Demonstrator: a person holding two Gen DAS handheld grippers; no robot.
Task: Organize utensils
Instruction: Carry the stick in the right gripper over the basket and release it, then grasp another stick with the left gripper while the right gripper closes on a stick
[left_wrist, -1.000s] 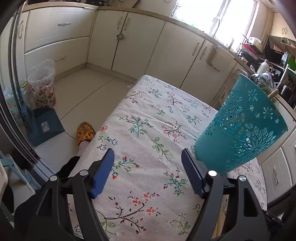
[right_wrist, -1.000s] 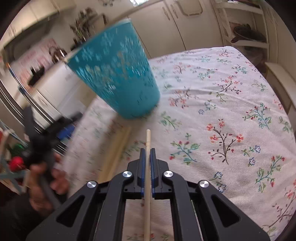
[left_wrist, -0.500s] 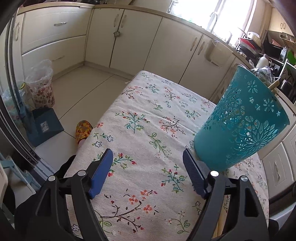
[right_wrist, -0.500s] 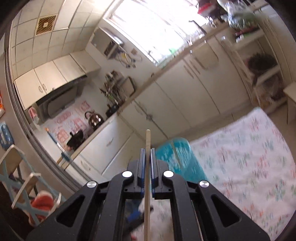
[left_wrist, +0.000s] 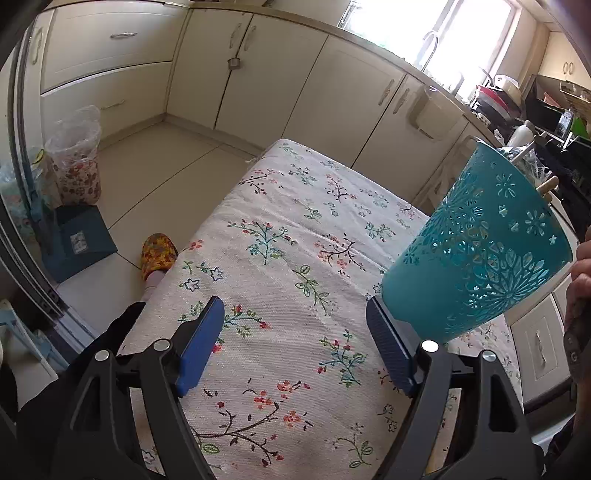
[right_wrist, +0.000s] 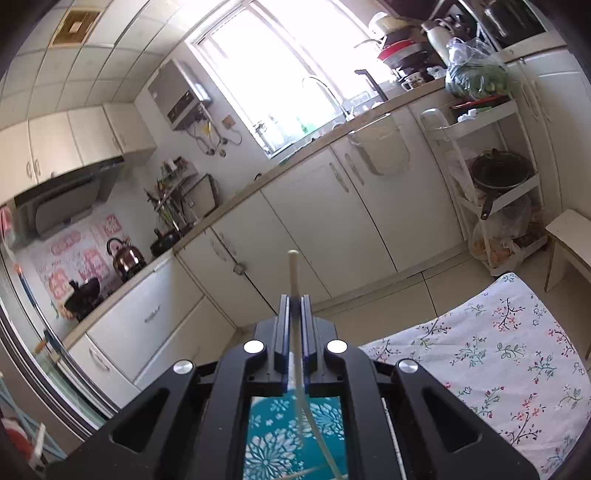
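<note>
A teal cut-out utensil holder (left_wrist: 476, 254) stands on the floral tablecloth (left_wrist: 280, 258), with wooden utensil tips (left_wrist: 546, 184) poking over its rim. My left gripper (left_wrist: 293, 343) hangs open low over the cloth. Its right pad (left_wrist: 388, 343) is close beside the holder's base, and nothing is between the pads. My right gripper (right_wrist: 294, 299) is shut on a pale chopstick (right_wrist: 293, 273), which sticks out forward past the fingers. The right gripper is raised above the holder (right_wrist: 291, 424), whose teal wall shows below through the gripper's frame.
A person's hand (left_wrist: 581, 266) shows at the right edge beside the holder. A foot in a patterned slipper (left_wrist: 157, 254) stands on the floor by the table's left edge. Cream cabinets (right_wrist: 303, 236), a white shelf rack (right_wrist: 491, 184) and a stool (right_wrist: 569, 236) surround the table.
My right gripper has risen and tilted up with the chopstick, from low over the cloth to above the holder. The left gripper has stayed nearly in place. A hand has appeared at the left view's right edge.
</note>
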